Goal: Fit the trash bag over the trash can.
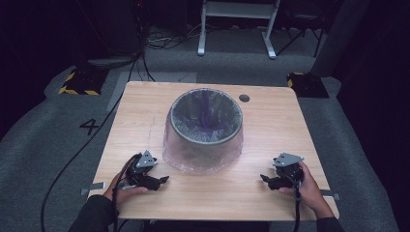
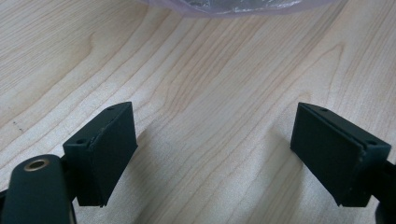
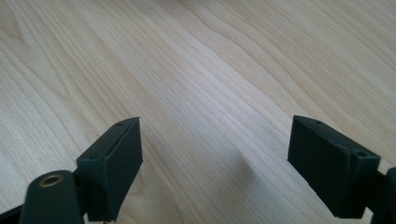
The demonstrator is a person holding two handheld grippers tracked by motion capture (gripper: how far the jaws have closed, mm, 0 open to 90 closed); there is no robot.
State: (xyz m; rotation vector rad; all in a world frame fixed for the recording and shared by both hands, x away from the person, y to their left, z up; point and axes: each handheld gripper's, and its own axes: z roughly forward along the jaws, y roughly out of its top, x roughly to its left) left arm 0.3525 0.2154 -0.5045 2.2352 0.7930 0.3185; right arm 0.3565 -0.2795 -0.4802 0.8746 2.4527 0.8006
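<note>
From where I stand, the left gripper [image 1: 162,180] sits low on the wooden table [image 1: 270,125], near its front edge, its jaws spread wide with nothing but bare wood between them. In the left gripper view the crinkled hem of the plastic liner [image 2: 233,5] lies just ahead of those jaws, close but not touching.

In the middle of the table stands the bin [image 1: 205,116], draped in that clear, purplish bag, which hangs loose down the outside and pools on the wood around the base.

The right gripper [image 1: 265,180] rests farther from the bin, pointing inward, its jaws likewise wide apart and empty over plain tabletop.

The worry, to my eye, is the film itself. It is thin and slack, so a pinch taken too shallow would likely slip off, and one taken too deep could drag the bin along or tip it, since it looks light. If only one side pulls, the bag may bunch or tear at the rim rather than come away evenly.
</note>
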